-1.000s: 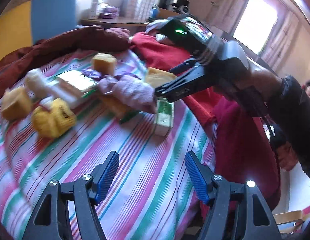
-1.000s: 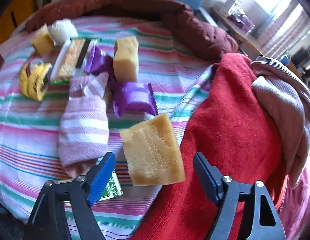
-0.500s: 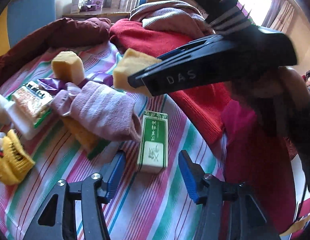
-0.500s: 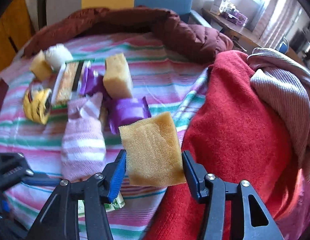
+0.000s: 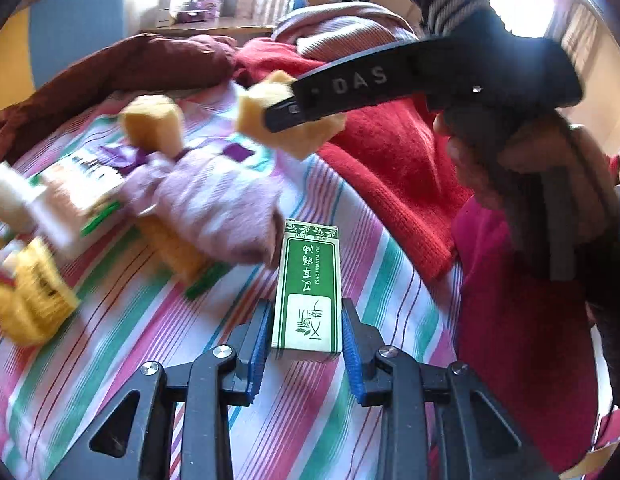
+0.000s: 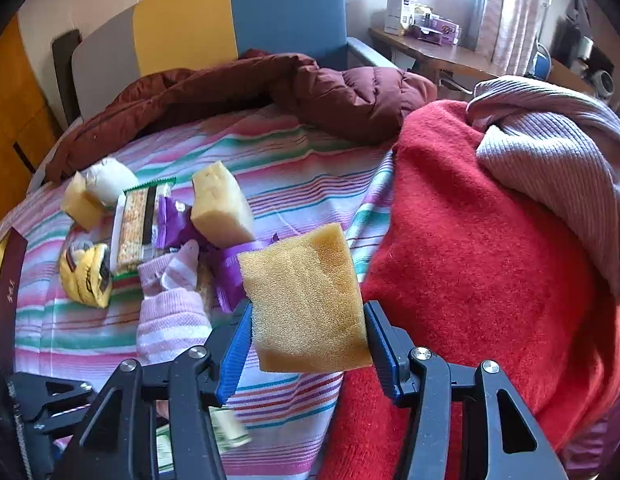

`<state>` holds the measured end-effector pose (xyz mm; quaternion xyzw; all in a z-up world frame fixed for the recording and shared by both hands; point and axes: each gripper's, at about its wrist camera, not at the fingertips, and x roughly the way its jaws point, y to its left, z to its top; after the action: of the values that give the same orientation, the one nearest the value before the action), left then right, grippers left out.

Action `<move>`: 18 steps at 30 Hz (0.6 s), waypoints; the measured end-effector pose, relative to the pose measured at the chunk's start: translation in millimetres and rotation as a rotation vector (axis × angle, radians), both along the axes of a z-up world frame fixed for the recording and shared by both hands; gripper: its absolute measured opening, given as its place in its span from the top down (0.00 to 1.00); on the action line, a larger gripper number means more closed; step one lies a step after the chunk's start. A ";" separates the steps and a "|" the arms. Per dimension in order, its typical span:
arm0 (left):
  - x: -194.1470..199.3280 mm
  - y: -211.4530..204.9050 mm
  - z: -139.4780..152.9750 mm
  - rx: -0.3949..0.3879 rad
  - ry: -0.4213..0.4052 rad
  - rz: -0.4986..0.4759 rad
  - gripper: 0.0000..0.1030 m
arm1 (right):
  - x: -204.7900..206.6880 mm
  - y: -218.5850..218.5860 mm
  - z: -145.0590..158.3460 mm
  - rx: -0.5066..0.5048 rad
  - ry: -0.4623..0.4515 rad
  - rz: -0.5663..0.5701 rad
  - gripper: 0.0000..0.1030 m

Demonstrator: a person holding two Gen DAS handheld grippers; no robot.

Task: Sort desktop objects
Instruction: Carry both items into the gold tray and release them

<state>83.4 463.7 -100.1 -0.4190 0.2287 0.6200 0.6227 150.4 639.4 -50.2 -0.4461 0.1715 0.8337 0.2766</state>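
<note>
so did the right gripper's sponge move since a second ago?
Yes. The sponge was lifted off the striped cloth, clamped in the right gripper; earlier it lay beside the red blanket.

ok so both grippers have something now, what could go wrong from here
1. The left gripper grips the green essential oil box only at its near end, so lifting may tip it out.
2. The pink striped sock lies against the box's far end and could be dragged along.
3. The right gripper squeezes the yellow sponge, which hangs above the red blanket; being soft, it may slip out.
</note>
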 end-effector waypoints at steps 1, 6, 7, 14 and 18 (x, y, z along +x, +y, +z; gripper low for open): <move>-2.3 -9.0 2.7 0.007 -0.004 0.017 0.69 | 0.3 -0.9 1.0 0.000 0.007 -0.005 0.46; -16.6 -49.4 15.4 0.032 -0.024 0.109 0.69 | 2.6 -13.1 11.3 0.014 0.038 -0.012 0.46; -20.6 -58.3 18.3 0.038 -0.030 0.134 0.69 | 3.8 -18.4 15.7 0.020 0.050 -0.012 0.46; -51.7 -113.6 32.0 0.083 -0.054 0.312 0.69 | 4.3 -60.2 46.6 0.046 0.116 0.030 0.46; -70.8 -155.6 44.3 0.116 -0.047 0.415 0.69 | -6.4 -92.2 62.5 0.029 0.164 0.094 0.46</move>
<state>12.6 308.1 -55.8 -0.4351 0.0870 0.7369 0.5100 144.0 547.2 12.2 -0.3801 0.1604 0.8818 0.2286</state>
